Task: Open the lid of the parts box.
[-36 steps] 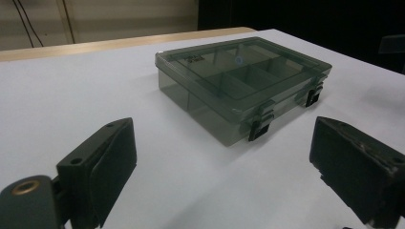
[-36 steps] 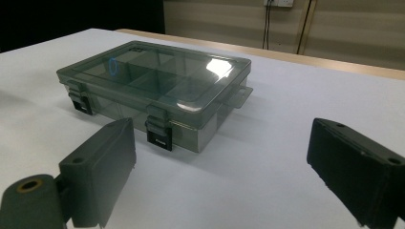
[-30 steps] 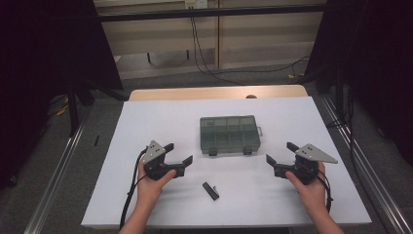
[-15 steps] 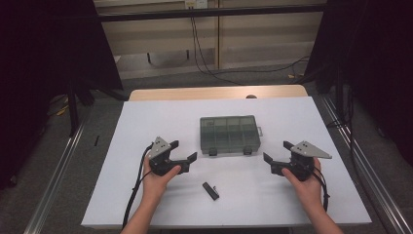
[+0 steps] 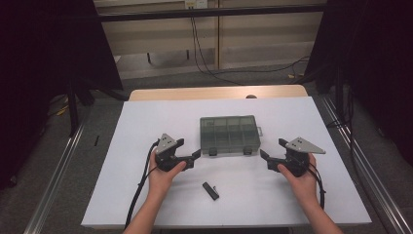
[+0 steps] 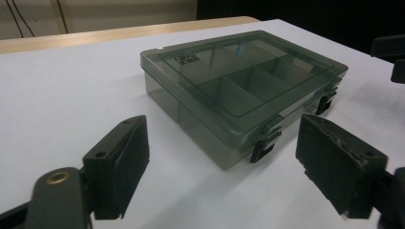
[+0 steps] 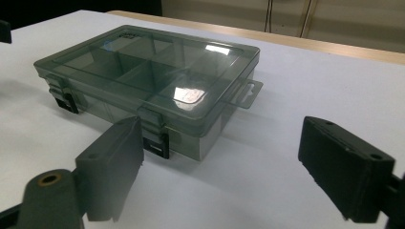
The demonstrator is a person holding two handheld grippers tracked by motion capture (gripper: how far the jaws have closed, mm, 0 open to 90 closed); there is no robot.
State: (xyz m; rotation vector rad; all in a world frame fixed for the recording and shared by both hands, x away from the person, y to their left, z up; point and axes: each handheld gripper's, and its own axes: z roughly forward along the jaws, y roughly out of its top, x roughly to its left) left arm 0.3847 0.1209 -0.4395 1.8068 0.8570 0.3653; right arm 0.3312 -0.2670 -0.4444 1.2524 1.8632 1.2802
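Organizer box point(image 5: 229, 135), lid shut and 2 front latches fastened, sits mid-tabletop point(image 5: 146, 122). Left tongs point(image 5: 195, 155) flank it at 8 o'clock, right tongs point(image 5: 265, 157) at 4 o'clock; both are released with nothing between them, jaws just narrowing. Approach step, I judge: next, each must meet a latch point(image 6: 261, 144). Small black piece point(image 5: 211, 190) lies at 6 o'clock.
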